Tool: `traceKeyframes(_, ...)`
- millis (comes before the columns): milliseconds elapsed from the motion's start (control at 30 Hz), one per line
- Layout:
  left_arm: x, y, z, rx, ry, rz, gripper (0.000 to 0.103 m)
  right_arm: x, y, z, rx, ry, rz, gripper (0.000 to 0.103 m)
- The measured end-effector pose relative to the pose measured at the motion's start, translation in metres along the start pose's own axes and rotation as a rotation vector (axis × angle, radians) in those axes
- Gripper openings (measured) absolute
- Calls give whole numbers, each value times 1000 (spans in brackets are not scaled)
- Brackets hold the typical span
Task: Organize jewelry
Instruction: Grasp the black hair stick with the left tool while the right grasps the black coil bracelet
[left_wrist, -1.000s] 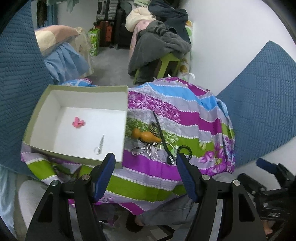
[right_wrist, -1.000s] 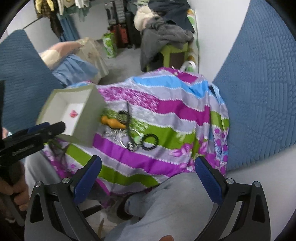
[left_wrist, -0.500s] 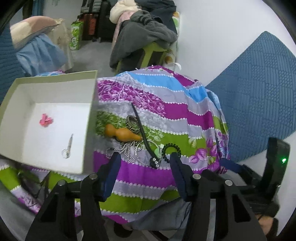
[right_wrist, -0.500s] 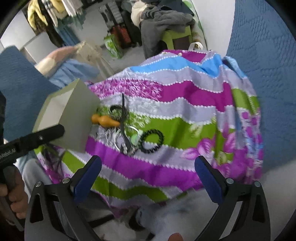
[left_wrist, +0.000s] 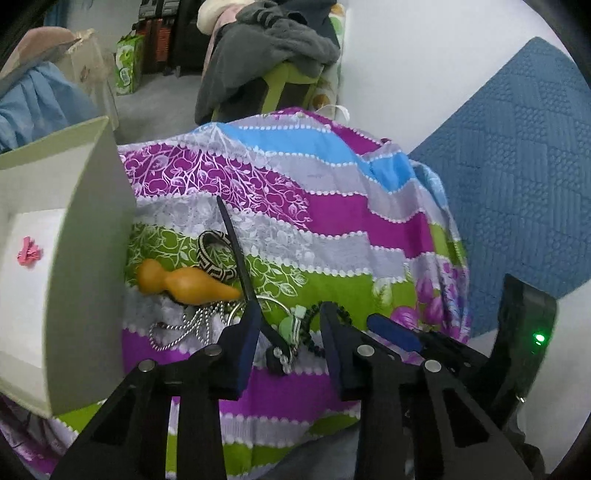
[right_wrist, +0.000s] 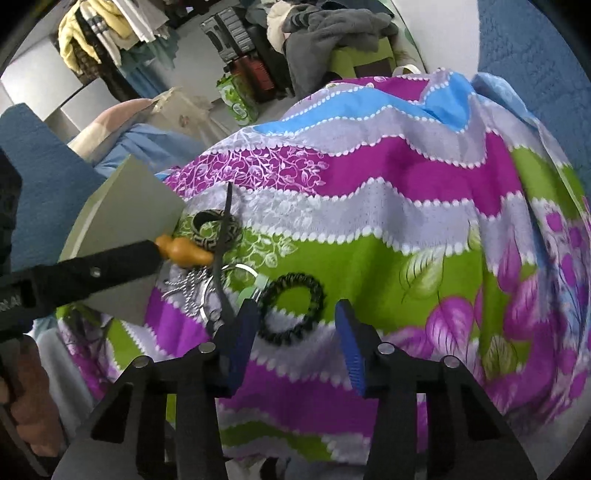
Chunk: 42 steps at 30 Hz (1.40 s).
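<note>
Both claws hang low over the striped cloth (right_wrist: 424, 184), their jaws just narrowed yet apart, nothing gripped. At lower centre the right claw (right_wrist: 295, 343) frames the black bead bracelet (right_wrist: 291, 308). The left claw (left_wrist: 288, 332) stands over a jewelry pile: orange gourd pendant (left_wrist: 181, 282), silver chain (left_wrist: 184, 325). The box (left_wrist: 85, 258) sits at left.

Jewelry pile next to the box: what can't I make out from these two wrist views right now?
- Black beaded bracelet, left wrist view: mostly hidden behind the left claw.
- Silver chain and ring, right wrist view: tangled under the black strap; separate pieces unclear.
- Box interior, left wrist view: cut off by the frame edge; only a blurred pink item shows.
- Orange gourd, right wrist view: its end is covered by the left claw's arm.
</note>
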<state>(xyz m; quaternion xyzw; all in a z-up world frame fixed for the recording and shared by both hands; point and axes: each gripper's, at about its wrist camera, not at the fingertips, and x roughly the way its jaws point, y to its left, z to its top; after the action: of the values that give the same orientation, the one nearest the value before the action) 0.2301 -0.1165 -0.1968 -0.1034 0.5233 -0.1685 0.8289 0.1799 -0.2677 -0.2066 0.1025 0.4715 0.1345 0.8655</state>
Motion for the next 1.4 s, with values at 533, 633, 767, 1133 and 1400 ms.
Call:
traceKeyframes(533, 47, 16, -4, -44, 26, 78, 32, 38, 23, -7, -227, 34, -205, 9)
traceKeyframes(633, 53, 19, -4, -53, 35, 87, 32, 36, 20, -7, -218, 35, -199, 7)
traceKeyframes(767, 60, 20, -3, -51, 32, 90, 32, 33, 12, -4, -175, 29, -185, 6)
traceKeyframes(1133, 71, 19, 0, -28, 19, 111, 23, 21, 0, 1, -110, -8, -184, 7)
traceKeyframes(1400, 70, 19, -1, -22, 2, 114, 9, 17, -2, 2, -82, -11, -182, 7)
